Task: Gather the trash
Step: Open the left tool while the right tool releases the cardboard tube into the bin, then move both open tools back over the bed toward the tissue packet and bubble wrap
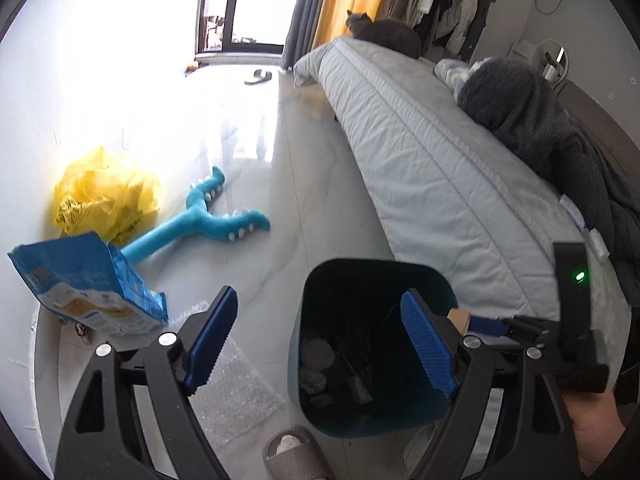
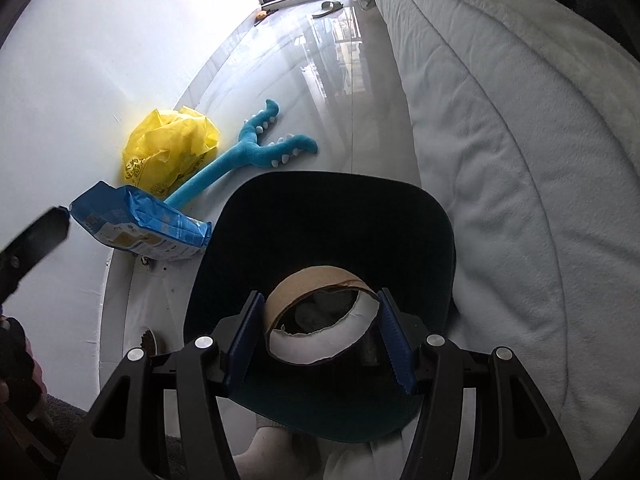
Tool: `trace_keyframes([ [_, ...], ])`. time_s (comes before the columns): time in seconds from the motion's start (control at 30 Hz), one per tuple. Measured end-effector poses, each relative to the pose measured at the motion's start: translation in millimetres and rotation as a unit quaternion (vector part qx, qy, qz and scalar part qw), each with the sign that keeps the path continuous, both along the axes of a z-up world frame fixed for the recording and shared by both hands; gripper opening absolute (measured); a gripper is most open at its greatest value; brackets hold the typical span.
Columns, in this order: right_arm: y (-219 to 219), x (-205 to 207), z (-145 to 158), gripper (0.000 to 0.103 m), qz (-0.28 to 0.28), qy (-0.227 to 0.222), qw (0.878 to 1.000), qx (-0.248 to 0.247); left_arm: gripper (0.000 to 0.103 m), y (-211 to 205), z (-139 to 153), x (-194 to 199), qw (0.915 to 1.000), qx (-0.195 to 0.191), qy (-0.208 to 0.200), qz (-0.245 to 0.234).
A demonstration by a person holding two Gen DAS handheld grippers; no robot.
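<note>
While right gripper [image 2: 320,334] fingers clamp a cardboard roll [image 2: 320,320] over the bin [image 2: 436,236] mouth, left gripper [image 1: 320,342] fingers stand wide, empty, above the bin beside the bed [image 1: 432,168]; blue bag [image 1: 84,284] on floor.

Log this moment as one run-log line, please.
stage: dropping trash | right gripper: shut on brown cardboard tape ring, over dark teal plastic bin | left gripper: open, empty
</note>
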State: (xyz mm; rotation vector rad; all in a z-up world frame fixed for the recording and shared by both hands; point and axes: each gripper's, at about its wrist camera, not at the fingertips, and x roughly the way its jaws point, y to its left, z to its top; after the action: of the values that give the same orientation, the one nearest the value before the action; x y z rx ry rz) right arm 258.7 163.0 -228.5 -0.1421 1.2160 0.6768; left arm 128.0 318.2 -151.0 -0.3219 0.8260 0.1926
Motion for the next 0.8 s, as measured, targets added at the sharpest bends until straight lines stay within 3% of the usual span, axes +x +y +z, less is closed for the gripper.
trace_keyframes([
  [0.47, 5.3, -2.6, -16.2, 0.063, 0.005, 0.02, 0.999, -0.029, 0.086, -8.3, 32.4, -4.7, 0.9974, 0.018, -0.069, -0.008],
  [0.57, 4.4, -4.0, -14.3, 0.069, 0.009, 0.016, 0.999, -0.033, 0.087, -8.9, 40.4, -5.6, 0.996, 0.02, -0.086, -0.003],
  [0.8, -6.7, -6.4, 6.8, 0.07, 0.021, -0.005, 1.0, -0.006, 0.09, -22.1, 74.0, -5.6, 0.9894, 0.013, -0.144, 0.003],
])
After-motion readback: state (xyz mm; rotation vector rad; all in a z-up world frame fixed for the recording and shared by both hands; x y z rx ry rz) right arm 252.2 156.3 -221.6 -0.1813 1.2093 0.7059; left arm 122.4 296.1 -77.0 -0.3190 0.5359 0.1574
